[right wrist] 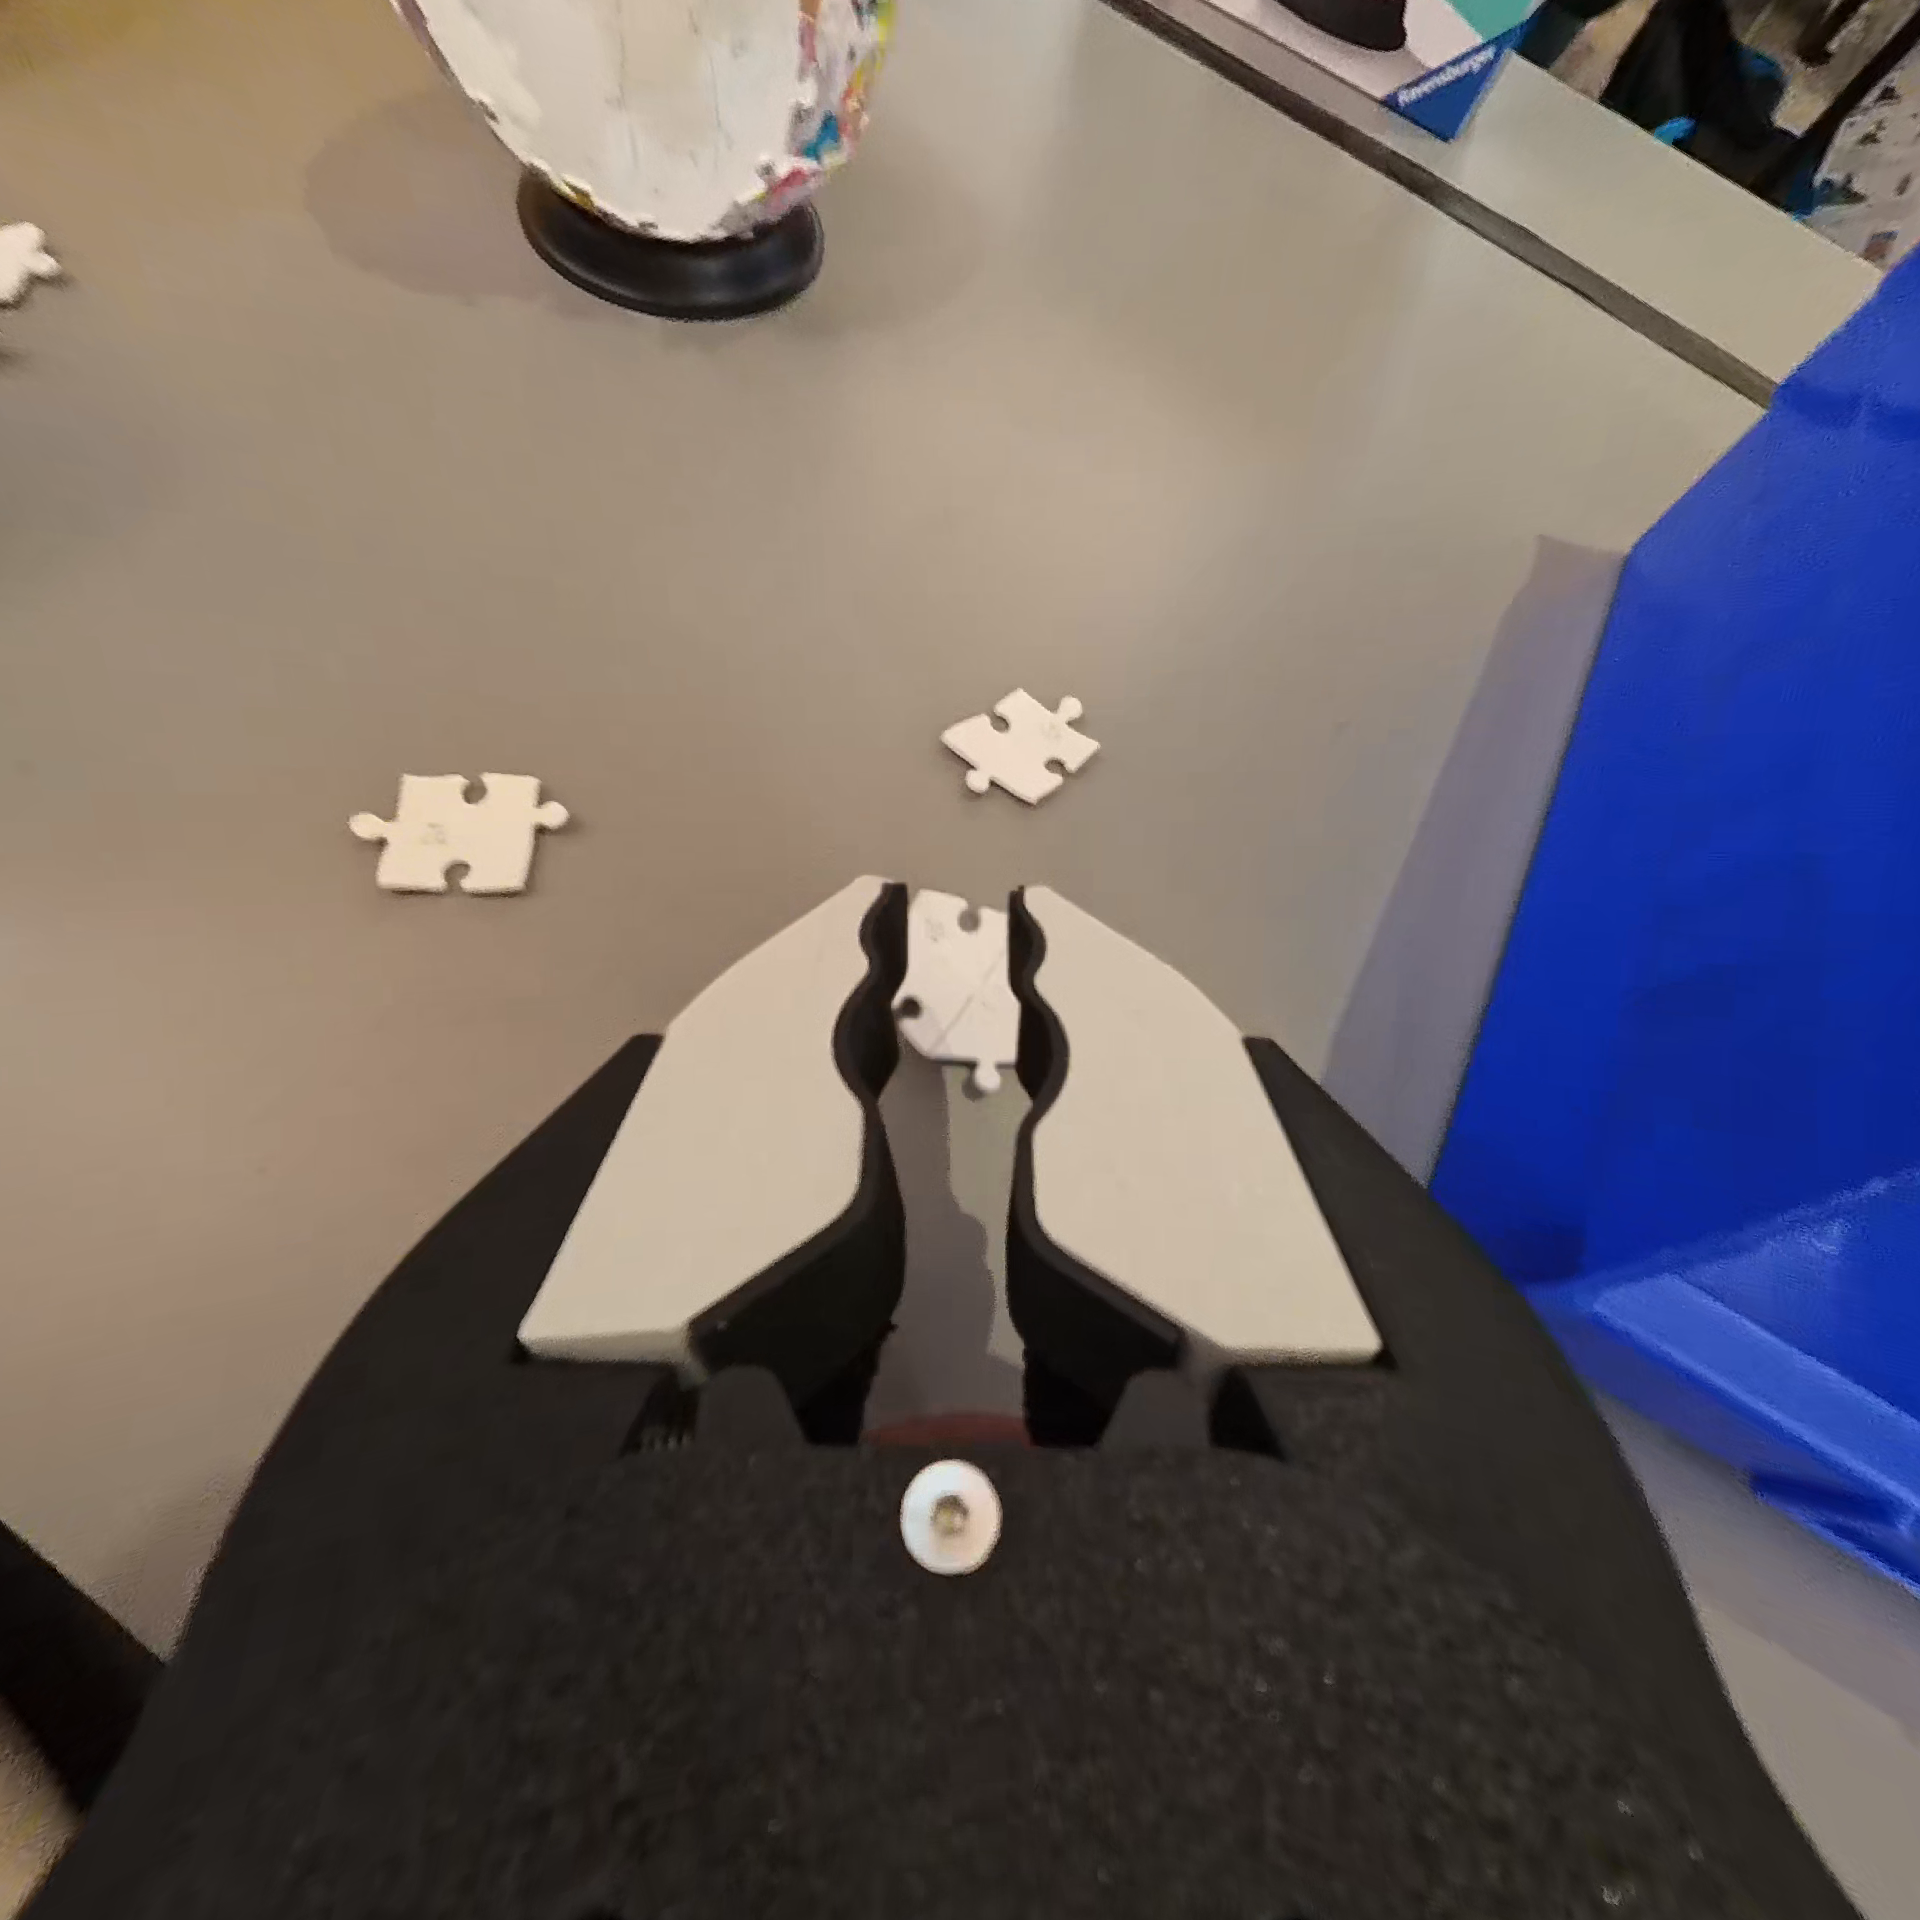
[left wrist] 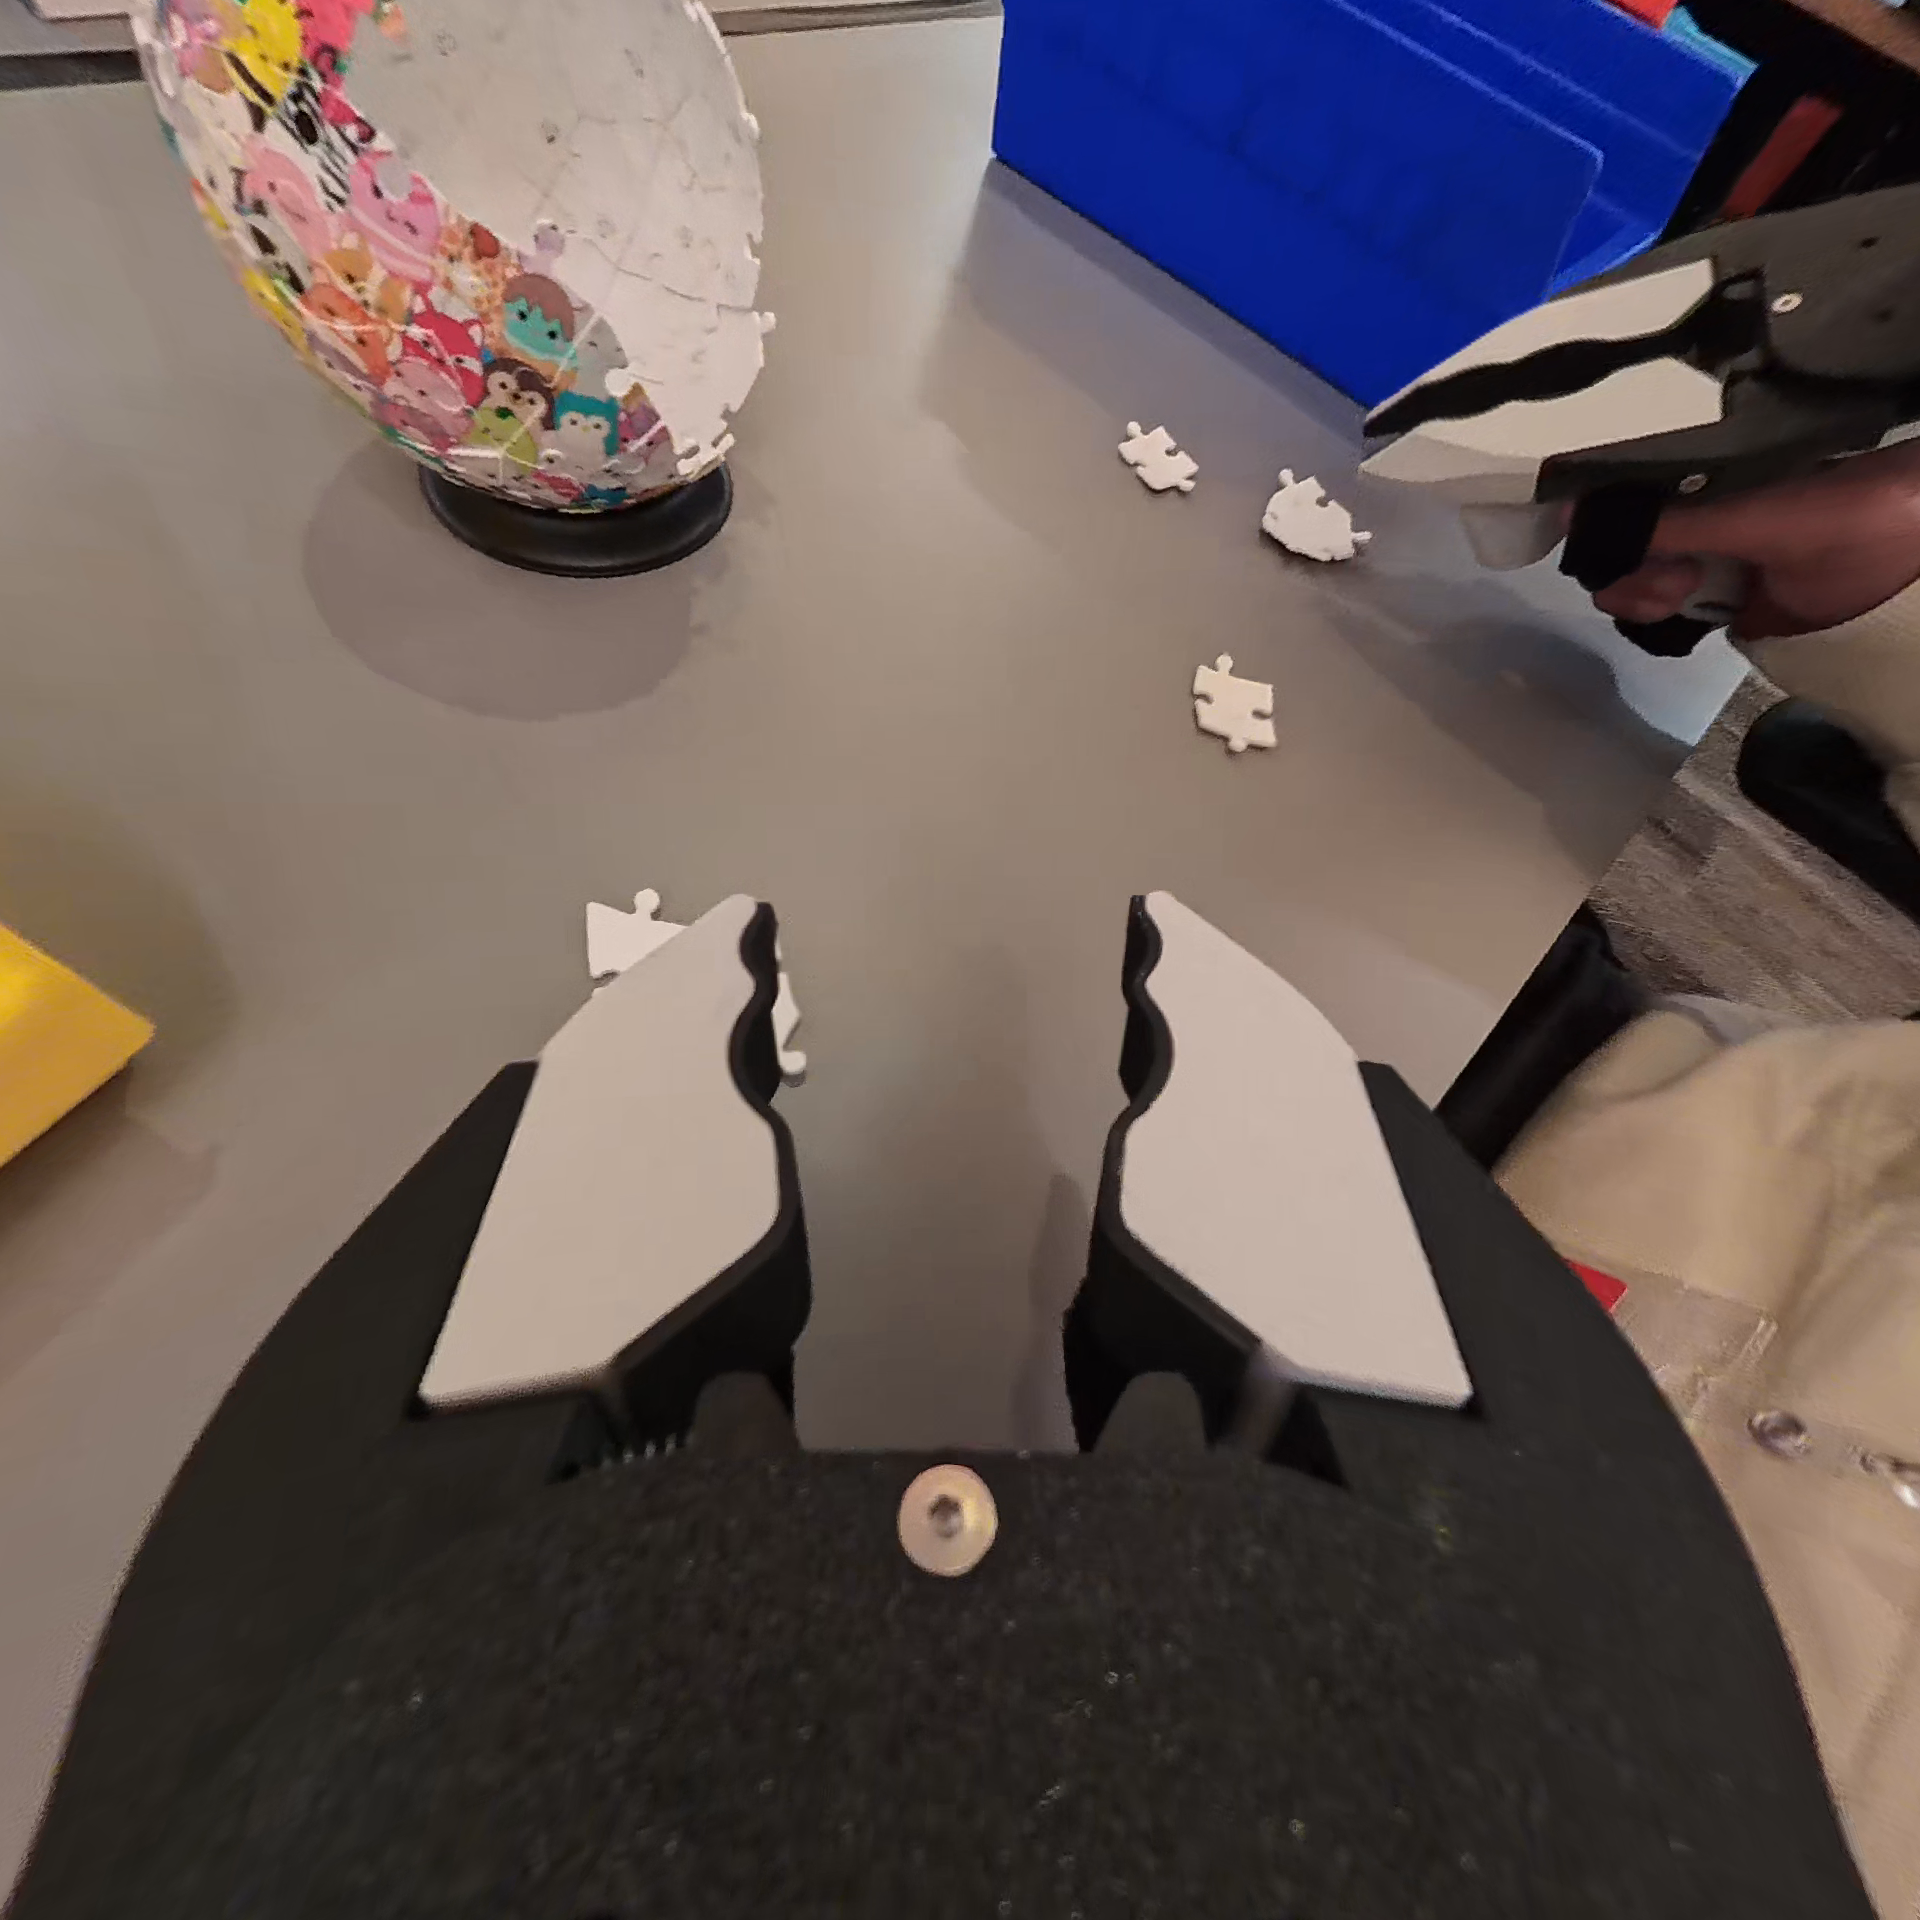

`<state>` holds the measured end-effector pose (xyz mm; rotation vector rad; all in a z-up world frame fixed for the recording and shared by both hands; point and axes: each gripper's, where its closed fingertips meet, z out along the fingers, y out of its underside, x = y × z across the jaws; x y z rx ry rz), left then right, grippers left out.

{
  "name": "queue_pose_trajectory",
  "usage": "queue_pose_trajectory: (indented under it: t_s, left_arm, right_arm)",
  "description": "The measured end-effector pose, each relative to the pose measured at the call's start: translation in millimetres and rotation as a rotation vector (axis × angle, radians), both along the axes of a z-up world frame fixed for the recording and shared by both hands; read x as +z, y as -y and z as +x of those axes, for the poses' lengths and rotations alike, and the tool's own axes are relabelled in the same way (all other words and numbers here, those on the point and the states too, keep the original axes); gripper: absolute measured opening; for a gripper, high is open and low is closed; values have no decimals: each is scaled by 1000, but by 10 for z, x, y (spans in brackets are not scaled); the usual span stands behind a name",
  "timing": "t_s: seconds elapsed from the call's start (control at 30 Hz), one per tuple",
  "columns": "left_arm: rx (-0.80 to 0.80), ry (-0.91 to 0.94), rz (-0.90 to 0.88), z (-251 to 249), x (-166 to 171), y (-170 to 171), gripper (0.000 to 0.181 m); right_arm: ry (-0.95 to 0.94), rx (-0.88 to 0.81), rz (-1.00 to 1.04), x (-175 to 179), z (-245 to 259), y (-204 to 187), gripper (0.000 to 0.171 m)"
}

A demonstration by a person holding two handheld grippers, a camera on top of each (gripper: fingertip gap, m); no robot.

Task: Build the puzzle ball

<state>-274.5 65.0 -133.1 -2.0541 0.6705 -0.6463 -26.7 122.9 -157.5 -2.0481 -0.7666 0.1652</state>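
Pickup step: your right tool straddles a white joined piece lying on the tabletop, not clamped yet; left tool spread empty; puzzle ball waits ahead on its stand—next, pinch, lift, carry over.

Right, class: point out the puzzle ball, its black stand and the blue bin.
puzzle ball (left wrist: 436, 343), left wrist view, on its colourful printed side.
black stand (left wrist: 577, 520), left wrist view, on the front rim under the ball.
blue bin (right wrist: 1714, 883), right wrist view, on its near side wall.
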Motion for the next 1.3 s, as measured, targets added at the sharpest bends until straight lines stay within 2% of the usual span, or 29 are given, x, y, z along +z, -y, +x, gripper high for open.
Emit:
queue_pose_trajectory:
  t_s: [0.2,0.53,0.7,1.13,1.3]
  left_arm:
    - [2,-15,-6,-34,-6,-43,60]
    - [19,-95,2,-261,-61,-19,52]
    - [41,-233,4,-433,-227,43,49]
    - [55,-234,-53,-503,-341,88,50]
    - [89,-195,-80,-605,-336,73,51]
  right_arm:
    - [-44,-4,3,57,-17,103,17]
    - [61,103,35,-8,-299,281,16]
    - [93,135,42,-30,-376,332,16]
    - [152,212,60,-96,-575,319,16]
    - [119,221,68,-69,-635,280,16]
